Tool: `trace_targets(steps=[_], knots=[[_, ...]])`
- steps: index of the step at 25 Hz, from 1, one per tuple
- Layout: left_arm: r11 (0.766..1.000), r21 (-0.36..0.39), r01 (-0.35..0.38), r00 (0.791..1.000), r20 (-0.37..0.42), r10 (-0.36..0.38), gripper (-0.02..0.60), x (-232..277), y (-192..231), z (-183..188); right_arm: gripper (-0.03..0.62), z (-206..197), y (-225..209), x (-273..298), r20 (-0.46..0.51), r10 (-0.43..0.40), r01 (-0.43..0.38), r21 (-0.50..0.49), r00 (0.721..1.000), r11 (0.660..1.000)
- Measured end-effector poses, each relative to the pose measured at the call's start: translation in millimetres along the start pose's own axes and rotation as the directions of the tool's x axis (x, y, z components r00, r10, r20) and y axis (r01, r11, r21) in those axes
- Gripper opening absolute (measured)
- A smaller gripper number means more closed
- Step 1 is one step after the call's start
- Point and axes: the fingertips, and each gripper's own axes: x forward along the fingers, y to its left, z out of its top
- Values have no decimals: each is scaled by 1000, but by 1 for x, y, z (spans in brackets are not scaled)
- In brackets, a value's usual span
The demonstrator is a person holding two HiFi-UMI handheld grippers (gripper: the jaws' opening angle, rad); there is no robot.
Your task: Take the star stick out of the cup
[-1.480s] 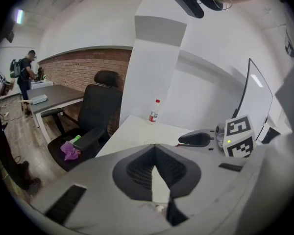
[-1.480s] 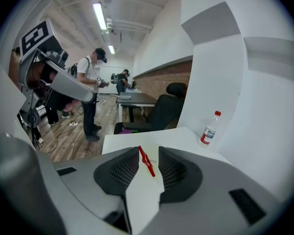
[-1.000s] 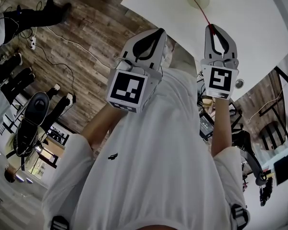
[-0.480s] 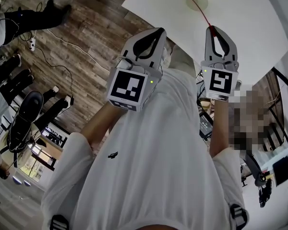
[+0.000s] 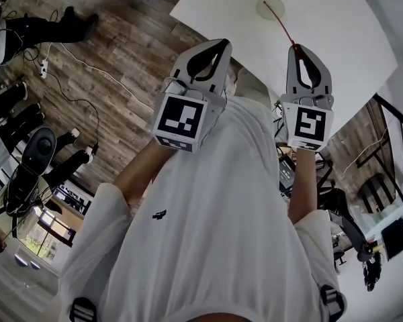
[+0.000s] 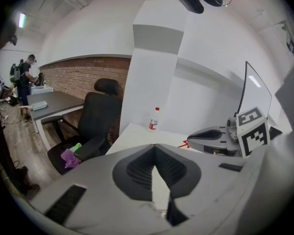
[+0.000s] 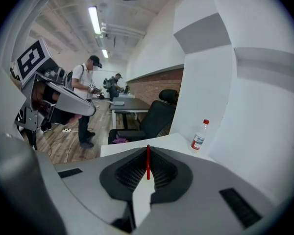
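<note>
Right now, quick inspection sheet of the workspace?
Surface: white table over a wood floor.
Job's things: cup stands on the table; star stick runs from the cup to the right gripper.
Clutter: one plastic bottle at the table's far side, by the wall.
Grippers: right gripper shut on the star stick; left gripper shut, nothing between its jaws.
Cables: white cable loose on the floor, off the table.
Surroundings: office chair, people standing at desks, brick wall.
</note>
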Motion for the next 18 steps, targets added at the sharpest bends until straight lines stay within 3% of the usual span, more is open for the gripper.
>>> trace_targets(steps=[11,18], knots=[[1000,24,-1,1000,29,0,-3,-9,7,3,20,23,-7,-31,59,-38,34,82,998,996],[1000,16,-24,998,56,23,-3,-18,15,13,20,31,-24,-61,95,-119,99,191,988,976]])
